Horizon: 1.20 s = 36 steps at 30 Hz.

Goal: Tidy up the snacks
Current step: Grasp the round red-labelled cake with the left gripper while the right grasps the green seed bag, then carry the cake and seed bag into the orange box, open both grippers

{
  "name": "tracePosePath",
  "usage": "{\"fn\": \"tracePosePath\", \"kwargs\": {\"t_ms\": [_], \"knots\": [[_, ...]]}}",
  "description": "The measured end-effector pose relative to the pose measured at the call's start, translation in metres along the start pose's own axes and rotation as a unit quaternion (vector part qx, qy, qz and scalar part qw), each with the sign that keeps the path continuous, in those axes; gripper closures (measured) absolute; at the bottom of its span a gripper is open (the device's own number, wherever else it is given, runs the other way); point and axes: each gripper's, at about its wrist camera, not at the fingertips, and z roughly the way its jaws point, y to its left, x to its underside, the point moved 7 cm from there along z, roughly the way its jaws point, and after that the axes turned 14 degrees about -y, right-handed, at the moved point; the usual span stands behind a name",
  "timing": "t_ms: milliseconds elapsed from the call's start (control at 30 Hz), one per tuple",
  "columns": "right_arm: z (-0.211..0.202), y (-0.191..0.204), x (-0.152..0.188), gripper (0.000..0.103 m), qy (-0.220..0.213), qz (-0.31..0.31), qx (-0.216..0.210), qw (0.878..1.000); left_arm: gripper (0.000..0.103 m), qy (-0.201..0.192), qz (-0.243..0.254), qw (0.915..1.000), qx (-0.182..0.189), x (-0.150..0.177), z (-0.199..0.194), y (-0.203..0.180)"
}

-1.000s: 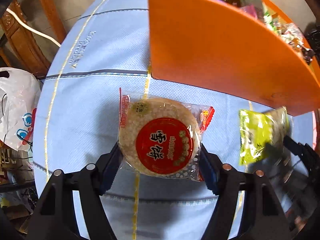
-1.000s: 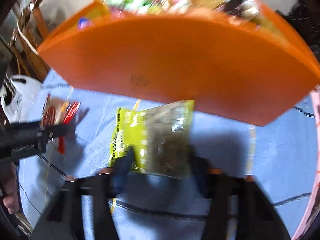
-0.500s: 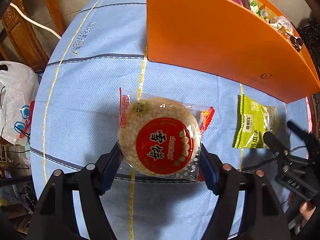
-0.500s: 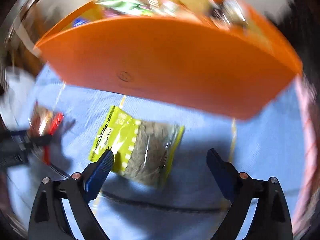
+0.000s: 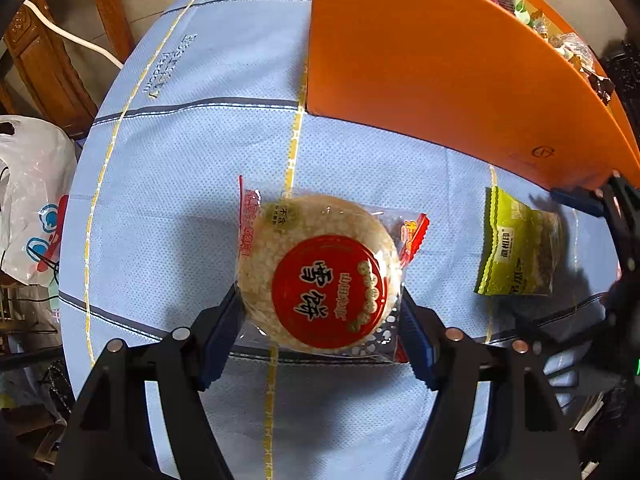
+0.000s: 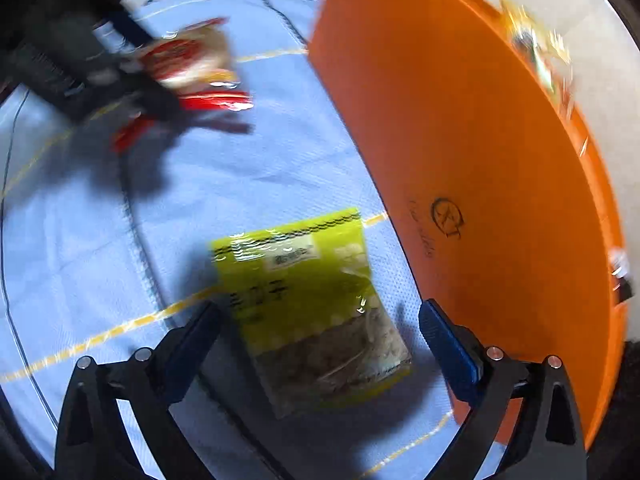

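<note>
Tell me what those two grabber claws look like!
Both match. The left gripper and the right gripper are black plastic forks with angular, cut-out arms. Each finger ends in a flat blue ribbed pad, and small round silver rivets dot the black arms. No cables or sleeves show, and no writing on them can be made out.
</note>
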Motion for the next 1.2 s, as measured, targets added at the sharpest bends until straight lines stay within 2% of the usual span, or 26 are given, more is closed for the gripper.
{"fn": "tracePosePath", "kwargs": {"t_ms": [100, 167, 233, 300, 467, 500, 567, 667, 733, 800, 900, 1033, 1133, 1167, 1200], "knots": [[0.011, -0.014, 0.012, 0.008, 0.029, 0.119, -0.048, 0.991, 0.033, 0.003, -0.004, 1.0000, -0.003, -0.002, -0.002, -0.006], [0.002, -0.019, 0.015, 0.034, 0.014, 0.137, -0.043, 0.990, 0.033, 0.006, -0.008, 0.9999, -0.004, -0.002, -0.002, -0.009], [-0.004, -0.023, 0.021, 0.037, 0.017, 0.176, -0.042, 0.983, 0.033, 0.007, -0.008, 0.9999, -0.003, -0.002, -0.004, -0.014], [-0.013, -0.022, 0.027, 0.038, 0.003, 0.196, -0.038, 0.980, 0.033, 0.006, -0.005, 1.0000, -0.002, -0.003, -0.004, -0.018], [-0.046, -0.011, 0.039, 0.038, -0.045, 0.281, -0.039, 0.958, 0.033, -0.008, 0.011, 0.9998, 0.015, -0.009, -0.018, -0.033], [-0.047, -0.007, 0.027, 0.038, -0.051, 0.288, -0.037, 0.955, 0.033, -0.013, 0.015, 0.9996, 0.019, -0.011, -0.024, -0.036], [-0.072, 0.008, 0.025, 0.038, -0.076, 0.307, -0.033, 0.948, 0.033, -0.031, 0.025, 0.9986, 0.033, -0.018, -0.040, -0.046], [-0.102, -0.002, 0.010, 0.038, -0.111, 0.318, -0.017, 0.941, 0.033, -0.057, 0.038, 0.9963, 0.052, -0.032, -0.064, -0.059], [-0.135, -0.016, 0.016, 0.038, -0.142, 0.326, -0.004, 0.935, 0.033, -0.079, 0.046, 0.9938, 0.064, -0.046, -0.080, -0.068], [-0.163, -0.050, 0.010, 0.038, -0.168, 0.336, 0.015, 0.927, 0.033, -0.105, 0.054, 0.9901, 0.076, -0.066, -0.097, -0.079], [-0.184, -0.087, 0.001, 0.038, -0.198, 0.354, 0.049, 0.913, 0.033, -0.131, 0.060, 0.9859, 0.085, -0.094, -0.110, -0.098], [-0.195, -0.130, -0.020, 0.038, -0.216, 0.365, 0.092, 0.901, 0.033, -0.157, 0.064, 0.9810, 0.095, -0.141, -0.117, -0.118], [-0.184, -0.161, -0.031, 0.037, -0.217, 0.381, 0.124, 0.890, 0.031, -0.168, 0.065, 0.9797, 0.088, -0.179, -0.116, -0.137], [-0.177, -0.173, -0.032, 0.035, -0.216, 0.397, 0.129, 0.882, 0.021, -0.169, 0.061, 0.9801, 0.085, -0.192, -0.112, -0.143], [-0.173, -0.185, -0.031, 0.034, -0.213, 0.413, 0.139, 0.875, 0.007, -0.167, 0.062, 0.9820, 0.063, -0.202, -0.104, -0.146]]}}
